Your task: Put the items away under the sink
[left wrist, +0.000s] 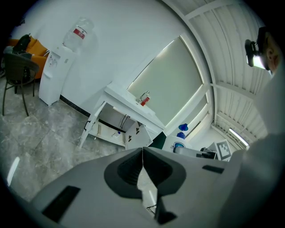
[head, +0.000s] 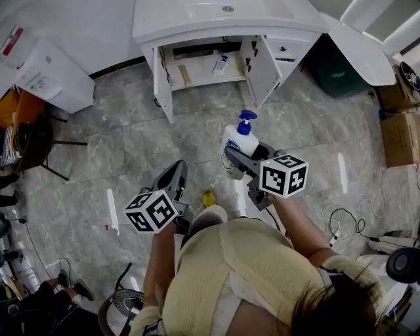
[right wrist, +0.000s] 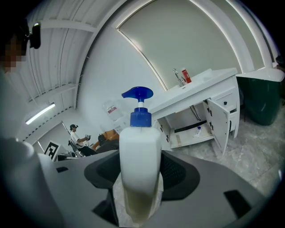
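The white pump bottle (head: 237, 140) with a blue pump head is clamped between the jaws of the right gripper (head: 241, 156), above the tiled floor (head: 98, 144) and in front of the open vanity cabinet (head: 261, 65). A small bottle (head: 220, 64) sits on the cabinet's shelf under the sink (head: 197, 16). The left gripper (head: 172, 182), beside the right one, has its jaws pressed together on nothing.

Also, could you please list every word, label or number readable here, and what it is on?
None can be read.
Blue label on the pump bottle in the right tool: too blurred.
Red label on the water jug: too small.
Label on the small bottle in the cabinet: too small.
The marker cubes: square patterns only, no letters.
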Action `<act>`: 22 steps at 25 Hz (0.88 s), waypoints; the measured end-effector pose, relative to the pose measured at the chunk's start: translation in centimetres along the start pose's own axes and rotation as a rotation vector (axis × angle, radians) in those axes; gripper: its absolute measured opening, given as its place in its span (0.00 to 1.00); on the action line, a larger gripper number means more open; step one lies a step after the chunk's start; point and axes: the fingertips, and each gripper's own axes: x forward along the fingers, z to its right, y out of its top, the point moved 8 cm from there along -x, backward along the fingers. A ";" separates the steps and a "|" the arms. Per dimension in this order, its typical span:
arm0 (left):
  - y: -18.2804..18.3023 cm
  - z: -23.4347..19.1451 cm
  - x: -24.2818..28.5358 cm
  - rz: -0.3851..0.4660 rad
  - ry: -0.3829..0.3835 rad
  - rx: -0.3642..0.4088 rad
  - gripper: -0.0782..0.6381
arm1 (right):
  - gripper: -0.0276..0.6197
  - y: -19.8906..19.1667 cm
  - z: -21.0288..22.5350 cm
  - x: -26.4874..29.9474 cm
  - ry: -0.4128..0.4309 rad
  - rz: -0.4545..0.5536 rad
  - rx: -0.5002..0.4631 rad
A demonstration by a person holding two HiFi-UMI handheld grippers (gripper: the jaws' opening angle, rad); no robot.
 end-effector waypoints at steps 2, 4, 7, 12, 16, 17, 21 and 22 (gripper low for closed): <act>0.7 -0.9 0.0 0.000 0.002 0.001 0.16 | 0.47 0.4 -0.1 1.2 -0.005 -0.002 -0.001; 1.5 -1.9 0.0 0.000 0.006 -0.001 0.16 | 0.47 0.8 -0.4 2.3 -0.006 -0.002 0.001; 2.3 -3.1 0.1 -0.004 0.005 -0.009 0.16 | 0.47 1.2 -0.6 3.7 -0.008 -0.004 0.009; 3.4 -4.4 0.9 -0.016 -0.008 -0.012 0.16 | 0.47 1.4 -1.0 5.3 -0.022 -0.015 0.011; 3.9 -4.7 2.1 -0.019 -0.021 -0.012 0.16 | 0.47 1.8 -0.5 6.0 -0.031 -0.027 0.011; 4.0 -4.8 2.5 -0.022 -0.021 -0.009 0.16 | 0.47 1.9 -0.3 6.1 -0.034 -0.026 0.014; 5.0 -4.9 3.7 -0.016 -0.013 -0.011 0.16 | 0.47 2.9 0.9 7.0 -0.036 -0.026 0.019; 5.3 -4.9 4.0 -0.011 -0.011 -0.011 0.16 | 0.47 3.3 1.4 7.3 -0.034 -0.024 0.020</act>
